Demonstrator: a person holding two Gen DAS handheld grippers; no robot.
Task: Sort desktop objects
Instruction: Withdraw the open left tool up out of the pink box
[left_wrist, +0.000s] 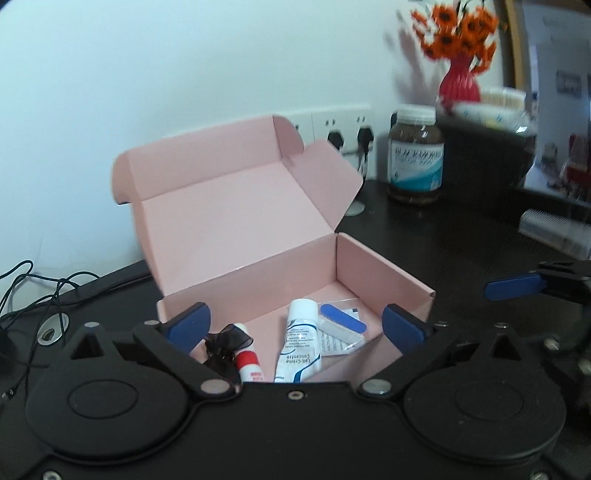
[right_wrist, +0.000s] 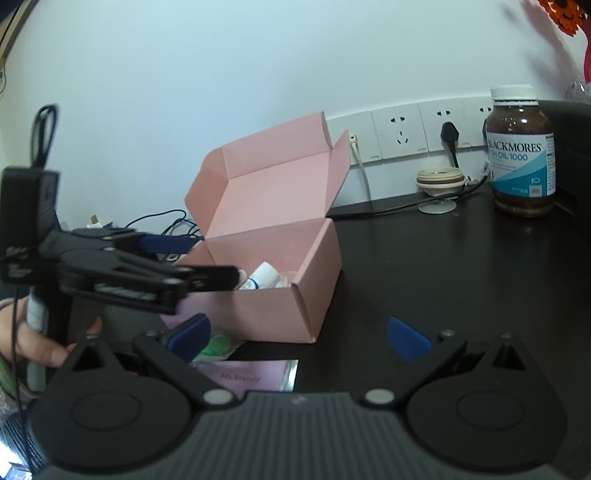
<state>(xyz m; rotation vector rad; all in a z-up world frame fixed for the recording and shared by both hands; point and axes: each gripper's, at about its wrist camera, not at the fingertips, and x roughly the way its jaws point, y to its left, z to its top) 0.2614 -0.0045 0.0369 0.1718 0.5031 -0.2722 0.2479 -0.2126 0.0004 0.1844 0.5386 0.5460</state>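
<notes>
Right now we hold our left hand-held gripper (left_wrist: 295, 325) just above the near rim of the open pink cardboard box (left_wrist: 384, 266), its blue-padded fingers spread wide and gripping nothing. Inside the box lie a white cream tube with blue print (left_wrist: 300, 341), a blue nail file on a clear sachet (left_wrist: 342, 316), a red-and-white stick (left_wrist: 248, 355) and a black ribbon bow (left_wrist: 226, 345). Our right hand-held gripper (right_wrist: 299, 334) is likewise released, hanging empty over the black worktop (right_wrist: 443, 266) in front of the box, and in the left wrist view one of its blue fingers (left_wrist: 515, 287) shows at the box's right side. Under its left finger we see a pale purple packet (right_wrist: 251, 376) and a green round thing (right_wrist: 216, 347) lying on the worktop against the box's near wall. Toward the worktop's back edge stand a brown fish-oil bottle with a white cap (right_wrist: 521, 151) and a small cream suction-cup holder (right_wrist: 439, 182), below the white wall sockets (right_wrist: 399, 133). A red vase of orange flowers (left_wrist: 460, 79) stands at the far right corner.
</notes>
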